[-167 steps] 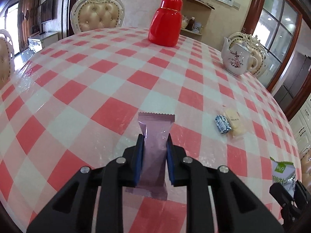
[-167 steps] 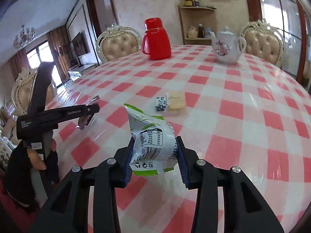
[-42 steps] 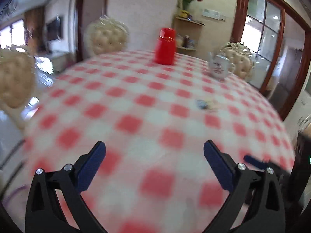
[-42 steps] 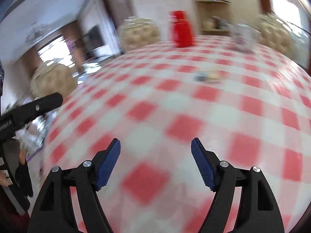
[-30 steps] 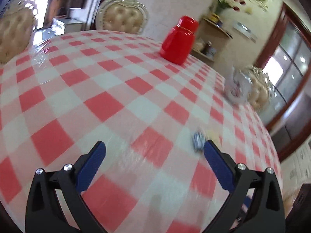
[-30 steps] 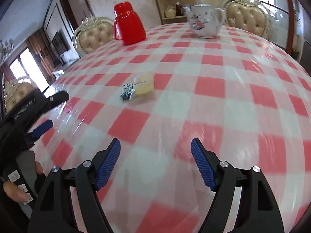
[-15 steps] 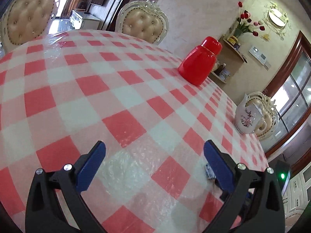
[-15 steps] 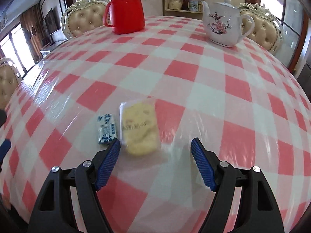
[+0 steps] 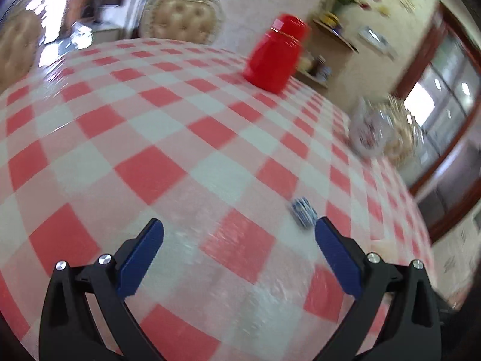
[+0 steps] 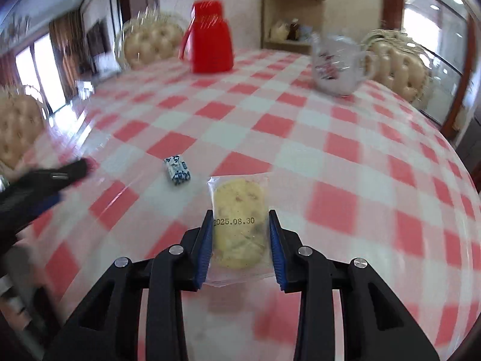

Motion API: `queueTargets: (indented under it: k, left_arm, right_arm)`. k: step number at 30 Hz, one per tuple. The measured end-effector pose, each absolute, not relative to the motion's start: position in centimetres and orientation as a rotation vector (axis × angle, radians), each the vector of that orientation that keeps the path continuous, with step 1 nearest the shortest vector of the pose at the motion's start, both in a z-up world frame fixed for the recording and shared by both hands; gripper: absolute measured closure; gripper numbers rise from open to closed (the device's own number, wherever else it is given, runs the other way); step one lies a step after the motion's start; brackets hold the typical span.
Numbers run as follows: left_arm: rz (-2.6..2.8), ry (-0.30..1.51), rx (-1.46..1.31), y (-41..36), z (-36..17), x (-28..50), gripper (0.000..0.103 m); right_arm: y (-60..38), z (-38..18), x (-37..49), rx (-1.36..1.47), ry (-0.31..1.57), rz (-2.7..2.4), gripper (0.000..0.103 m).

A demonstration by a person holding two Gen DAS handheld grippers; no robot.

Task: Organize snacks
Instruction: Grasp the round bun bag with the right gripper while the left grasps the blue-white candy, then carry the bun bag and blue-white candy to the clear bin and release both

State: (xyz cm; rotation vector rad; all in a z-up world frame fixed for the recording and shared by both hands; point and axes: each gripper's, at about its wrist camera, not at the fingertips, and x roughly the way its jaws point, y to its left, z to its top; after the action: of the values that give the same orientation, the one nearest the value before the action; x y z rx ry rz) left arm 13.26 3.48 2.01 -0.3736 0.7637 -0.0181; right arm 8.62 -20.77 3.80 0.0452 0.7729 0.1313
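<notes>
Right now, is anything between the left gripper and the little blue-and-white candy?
Nothing visible. The left gripper is open above bare checkered tablecloth, and the candy lies just ahead of its right fingertip, apart from it. The cookie is already clamped in the right gripper, out of that path.

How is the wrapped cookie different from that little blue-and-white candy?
The cookie is pale yellow in a clear wrapper with a printed date; the candy is wrapped in a blue-and-white pattern. The cookie looks much bigger. The right claw grips the cookie; the candy lies free on the table. Both are single wrapped snacks.
</notes>
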Motion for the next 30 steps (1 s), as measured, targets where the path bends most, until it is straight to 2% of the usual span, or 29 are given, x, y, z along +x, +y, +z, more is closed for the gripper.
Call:
queueTargets:
  k: [7,12,19,22,24,25,30]
  left_arm:
    - [-0.096,0.799,-0.153,-3.3,1.5,13.7,0.002]
    - [-0.044,0.825,-0.111,-6.0,1.1,17.7,0.002]
    - [-0.027,0.921,-0.067,-8.0,-0.4,22.6,0.009]
    - [-0.039,0.941,-0.037,-8.5,-0.8,23.4,0.029]
    - [-0.066,0.933,0.031,-9.1,-0.6,22.7,0.078]
    - [-0.092,0.938,0.029,-9.1,-0.5,22.5,0.082]
    - [-0.148,0.945,-0.003,-8.0,0.1,20.1,0.082]
  right_arm:
    - [-25.7,2.6,5.6,0.233,0.764,0.115,0.069]
    - [-25.3,3.4,5.2,0.242,0.732,0.146,0.069]
    - [-25.6,3.6,5.3,0.259,0.733,0.175,0.069]
    - [-25.6,3.6,5.2,0.258,0.734,0.179,0.069]
    - [-25.7,3.4,5.4,0.256,0.739,0.169,0.069]
    - [-25.8,3.3,5.4,0.257,0.744,0.164,0.069]
    - [-26.3,2.5,5.6,0.267,0.763,0.146,0.069]
